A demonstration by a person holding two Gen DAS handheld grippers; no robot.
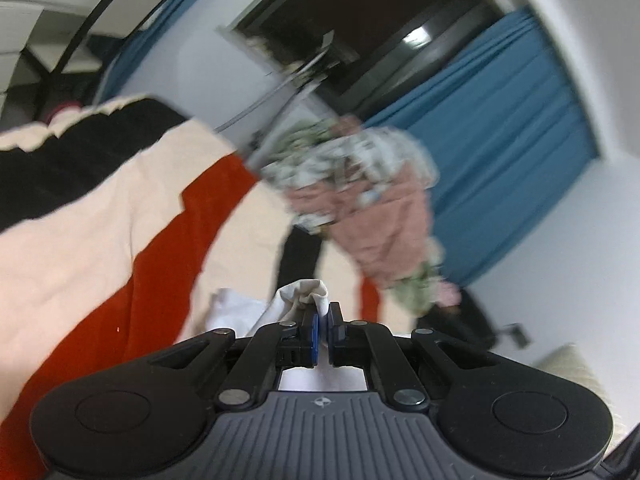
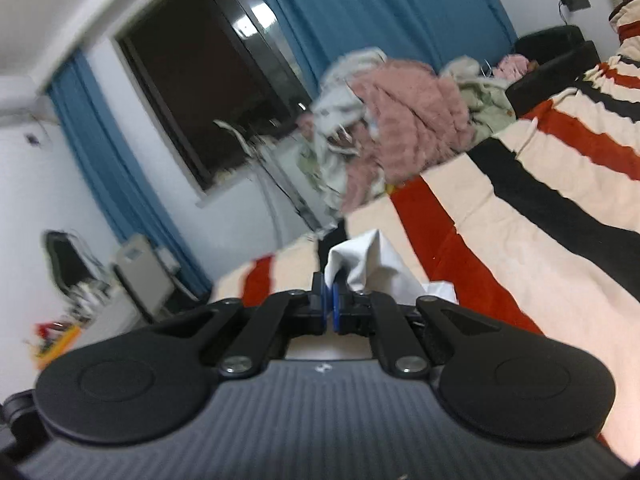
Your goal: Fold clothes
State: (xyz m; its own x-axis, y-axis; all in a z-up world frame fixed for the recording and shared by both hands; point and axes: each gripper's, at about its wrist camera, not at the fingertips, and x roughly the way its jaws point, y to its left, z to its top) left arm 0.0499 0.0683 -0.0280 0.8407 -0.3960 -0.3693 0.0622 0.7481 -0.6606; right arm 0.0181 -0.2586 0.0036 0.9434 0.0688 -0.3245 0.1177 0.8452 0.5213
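Both grippers, left gripper (image 1: 322, 316) and right gripper (image 2: 334, 297), are clamped on what appears, through blur, to be one white garment (image 2: 368, 258) above the striped blanket (image 2: 500, 216).

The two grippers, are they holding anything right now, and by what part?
Both are shut on the white garment: the left gripper pinches a bunched edge, and the right gripper pinches another bunched edge. Which parts of it cannot be told.

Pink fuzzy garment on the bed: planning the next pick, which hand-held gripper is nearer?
Cannot tell. Left hand-held gripper and right each pinch white cloth, pink garment ahead of both.
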